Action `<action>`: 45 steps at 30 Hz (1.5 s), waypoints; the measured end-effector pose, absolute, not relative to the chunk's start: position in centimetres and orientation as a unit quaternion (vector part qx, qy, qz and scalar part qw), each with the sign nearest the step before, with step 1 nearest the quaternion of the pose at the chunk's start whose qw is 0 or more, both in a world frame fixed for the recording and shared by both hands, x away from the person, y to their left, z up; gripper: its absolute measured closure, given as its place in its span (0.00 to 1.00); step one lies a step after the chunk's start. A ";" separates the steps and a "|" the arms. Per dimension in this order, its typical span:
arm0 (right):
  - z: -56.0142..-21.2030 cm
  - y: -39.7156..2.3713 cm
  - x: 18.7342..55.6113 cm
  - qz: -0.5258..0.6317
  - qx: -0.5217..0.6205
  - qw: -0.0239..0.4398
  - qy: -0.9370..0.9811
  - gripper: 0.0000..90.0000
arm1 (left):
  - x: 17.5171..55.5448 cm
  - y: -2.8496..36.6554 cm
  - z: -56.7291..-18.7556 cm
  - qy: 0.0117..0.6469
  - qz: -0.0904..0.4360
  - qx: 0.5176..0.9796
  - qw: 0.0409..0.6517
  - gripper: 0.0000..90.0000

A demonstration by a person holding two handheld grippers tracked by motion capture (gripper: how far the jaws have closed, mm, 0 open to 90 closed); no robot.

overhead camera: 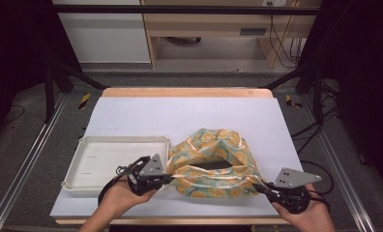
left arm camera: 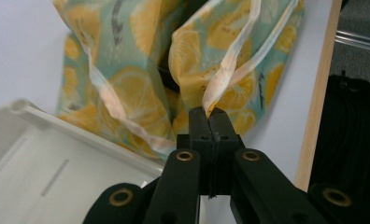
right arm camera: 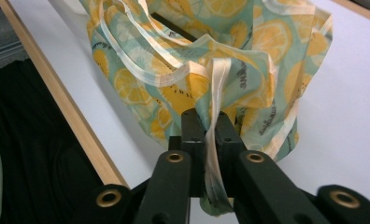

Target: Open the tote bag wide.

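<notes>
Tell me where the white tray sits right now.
In the high view the white tray lies on the near-left part of the table, its right rim against the citrus-print bag, just beyond the left gripper.

Grey floor (overhead camera: 30, 159), wooden desk (overhead camera: 213, 24), black frame (overhead camera: 180, 8) behind

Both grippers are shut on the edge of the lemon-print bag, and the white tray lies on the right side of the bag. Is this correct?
Not quite. The white tray lies to the left of the lemon-print bag, next to the left gripper, as the high view shows. The rest holds: the left gripper and the right gripper are both shut on the bag's edge.
</notes>
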State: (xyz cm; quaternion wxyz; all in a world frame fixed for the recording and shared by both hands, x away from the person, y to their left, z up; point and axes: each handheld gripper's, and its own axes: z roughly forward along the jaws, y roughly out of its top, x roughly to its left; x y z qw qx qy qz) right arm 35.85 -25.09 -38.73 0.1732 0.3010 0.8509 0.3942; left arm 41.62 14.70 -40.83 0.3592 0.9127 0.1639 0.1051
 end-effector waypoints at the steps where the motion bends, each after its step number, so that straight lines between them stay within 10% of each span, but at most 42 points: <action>1: -38.8 -25.1 35.8 0.395 0.300 0.170 0.851 0.88 | 41.5 14.7 -41.2 0.166 0.108 0.913 0.358 1.00; 10: -36.3 -24.7 35.3 0.415 0.285 0.173 0.847 0.50 | 41.2 15.0 -41.6 0.168 0.122 0.909 0.360 1.00; 18: -34.0 -24.4 36.9 0.426 0.289 0.178 0.839 0.48 | 41.6 15.4 -41.5 0.172 0.127 0.906 0.366 1.00; 39: -37.3 -12.0 43.3 0.348 0.202 0.134 0.905 0.52 | 41.5 15.7 -37.0 0.169 0.154 0.881 0.415 1.00; 45: -37.2 -12.3 44.5 0.348 0.226 0.145 0.898 0.90 | 41.1 15.8 -36.0 0.160 0.155 0.881 0.417 1.00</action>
